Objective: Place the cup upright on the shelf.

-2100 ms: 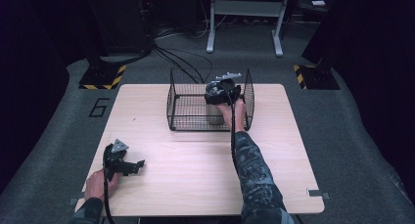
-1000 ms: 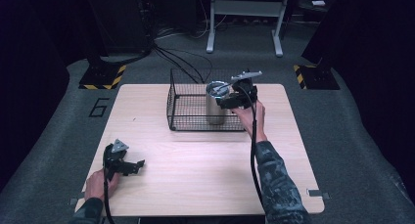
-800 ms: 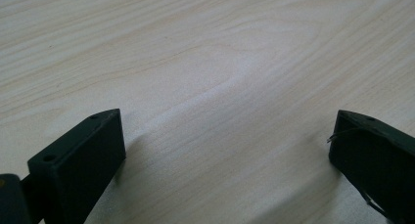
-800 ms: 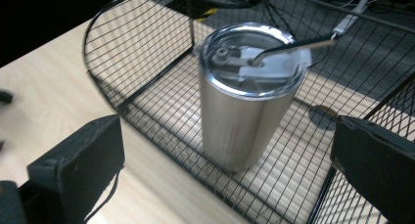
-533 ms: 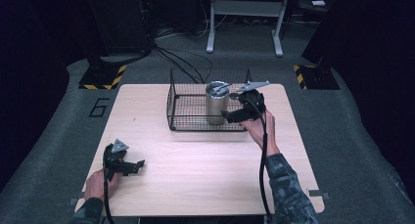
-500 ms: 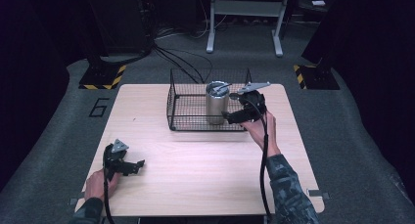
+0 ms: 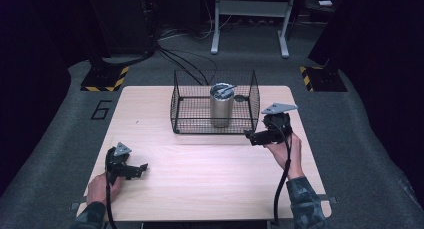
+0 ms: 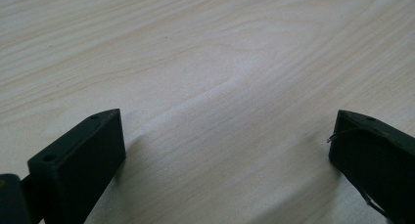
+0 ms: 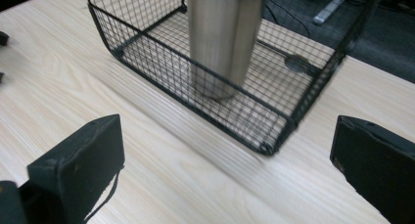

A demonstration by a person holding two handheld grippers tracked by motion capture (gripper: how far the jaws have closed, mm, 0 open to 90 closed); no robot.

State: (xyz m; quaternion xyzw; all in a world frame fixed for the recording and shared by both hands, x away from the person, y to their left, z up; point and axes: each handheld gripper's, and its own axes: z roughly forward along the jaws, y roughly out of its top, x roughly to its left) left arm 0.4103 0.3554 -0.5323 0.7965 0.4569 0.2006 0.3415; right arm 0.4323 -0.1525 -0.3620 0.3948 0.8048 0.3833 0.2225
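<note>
Steel tumbler [image 7: 221, 106] upright in wire basket [image 7: 182, 109]. Right gripper [image 7: 254, 136] jaws wide apart, empty, just off basket's front-right corner. Left gripper [image 7: 140, 169] jaws apart, empty, near table [image 7: 210, 174] front-left edge.

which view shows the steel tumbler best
The right gripper view: the tumbler looms close, upright inside the wire basket, top cropped. The high view shows it whole but small, lid included. The left gripper view faces bare table.
</note>
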